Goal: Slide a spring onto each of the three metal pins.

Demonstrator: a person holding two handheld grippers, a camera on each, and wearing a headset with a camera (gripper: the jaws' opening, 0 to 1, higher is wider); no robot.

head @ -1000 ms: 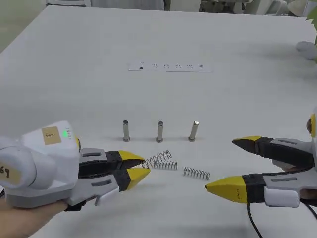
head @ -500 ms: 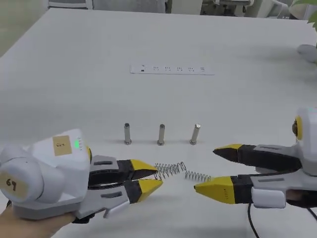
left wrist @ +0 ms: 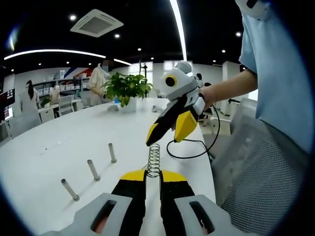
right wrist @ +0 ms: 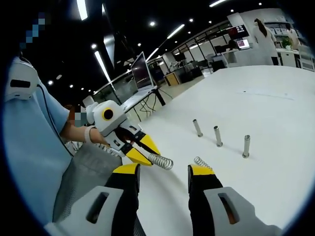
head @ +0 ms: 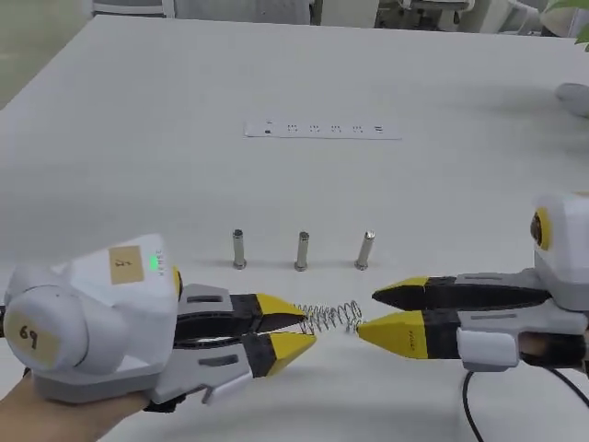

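Note:
Three upright metal pins stand in a row on the white table: left pin (head: 239, 250), middle pin (head: 303, 250), right pin (head: 366, 250); they also appear as pins (left wrist: 93, 169) and pins (right wrist: 217, 136). My left gripper (head: 306, 328) is shut on one end of a spring (head: 329, 316), which sticks out ahead of its jaws as the spring (left wrist: 154, 160) and the spring (right wrist: 161, 161). My right gripper (head: 373, 315) is open, its tips at the spring's free end. A second spring (right wrist: 202, 163) lies on the table by the right gripper (right wrist: 162, 172).
A white power strip (head: 322, 130) lies farther back on the table (head: 138, 138). A black cable (head: 467, 414) trails from the right gripper. A potted plant (left wrist: 127, 87) stands at the table's far end. People stand in the background.
My left gripper has risen and moved right with a spring in it. My right gripper has come left to the spring's free end and its jaws have narrowed.

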